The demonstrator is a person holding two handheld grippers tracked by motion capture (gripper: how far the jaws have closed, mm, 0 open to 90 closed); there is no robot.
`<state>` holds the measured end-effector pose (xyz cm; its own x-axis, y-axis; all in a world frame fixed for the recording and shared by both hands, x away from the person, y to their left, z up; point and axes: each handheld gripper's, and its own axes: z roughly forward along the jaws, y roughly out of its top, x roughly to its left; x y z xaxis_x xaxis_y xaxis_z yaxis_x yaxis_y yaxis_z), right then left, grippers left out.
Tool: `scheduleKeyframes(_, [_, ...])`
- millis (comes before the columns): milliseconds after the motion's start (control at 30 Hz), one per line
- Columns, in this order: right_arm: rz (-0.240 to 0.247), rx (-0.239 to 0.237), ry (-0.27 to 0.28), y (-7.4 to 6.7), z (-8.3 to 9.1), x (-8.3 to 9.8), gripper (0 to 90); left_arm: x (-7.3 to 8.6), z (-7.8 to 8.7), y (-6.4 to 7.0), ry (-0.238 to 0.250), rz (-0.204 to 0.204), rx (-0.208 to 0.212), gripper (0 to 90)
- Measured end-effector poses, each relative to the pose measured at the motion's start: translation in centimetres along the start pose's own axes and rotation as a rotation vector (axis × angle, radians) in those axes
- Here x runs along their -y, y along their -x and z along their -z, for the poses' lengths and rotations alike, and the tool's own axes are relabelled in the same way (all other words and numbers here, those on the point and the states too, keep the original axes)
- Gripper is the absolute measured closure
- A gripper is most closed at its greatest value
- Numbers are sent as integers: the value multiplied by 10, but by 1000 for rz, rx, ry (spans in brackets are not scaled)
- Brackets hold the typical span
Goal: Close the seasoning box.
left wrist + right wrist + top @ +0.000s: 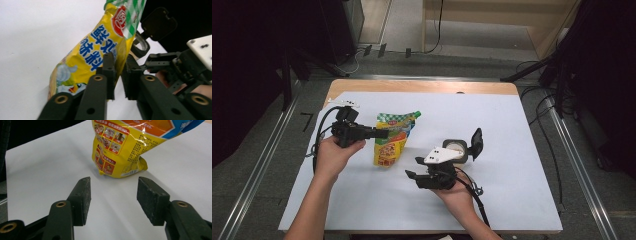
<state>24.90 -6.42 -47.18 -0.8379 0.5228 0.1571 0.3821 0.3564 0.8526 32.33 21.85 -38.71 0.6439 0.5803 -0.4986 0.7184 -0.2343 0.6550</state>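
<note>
We see our left tongs [384,133] pinching the yellow-and-green plastic pouch [393,139] upright on the white surface [512,120]; our right tongs [413,167] gape empty, the open-lidded black jar [458,148] just beyond.

White table cover [512,125], open black-lidded jar [462,148], grey floor [272,165], black cables [544,125]

Glossy plastic pouch [393,139] on matt white table cover [512,125].
</note>
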Motion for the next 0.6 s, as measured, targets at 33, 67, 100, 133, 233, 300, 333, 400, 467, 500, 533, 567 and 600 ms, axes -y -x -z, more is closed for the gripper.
scheduleKeyframes(33, [0,1,0,0,0,0,460,0,-1,0,0,-7,-3,846])
scheduleKeyframes(67, [0,1,0,0,0,0,460,1,-1,1,-1,-14,-9,869])
scheduleKeyframes(100, [1,3,0,0,0,0,460,1,-1,1,-2,-23,-14,885])
scheduleKeyframes(133, [2,4,1,0,1,0,460,2,0,0,0,-21,-8,895])
scheduleKeyframes(233, [-3,6,6,1,2,-1,461,7,3,1,-8,-35,-15,900])
scheduleKeyframes(300, [-3,8,10,1,3,-1,462,12,7,1,-6,-42,-19,900])
scheduleKeyframes(333, [-4,8,11,2,3,-1,462,15,10,0,-6,-38,-18,900])
scheduleKeyframes(400, [-4,10,14,2,4,-2,462,20,14,-2,-8,-27,-14,900])
scheduleKeyframes(467, [-4,12,14,2,4,-2,463,26,18,-4,1,-11,-12,898])
scheduleKeyframes(500, [-3,12,15,2,4,-2,463,28,20,-5,3,-6,-13,895])
scheduleKeyframes(533, [-4,13,14,2,5,-2,463,30,22,-6,6,1,-10,890])
scheduleKeyframes(567, [-3,12,15,2,4,-2,463,32,22,-7,13,6,-4,885])
scheduleKeyframes(600, [-1,13,15,2,4,-2,463,33,22,-7,14,8,-2,881])
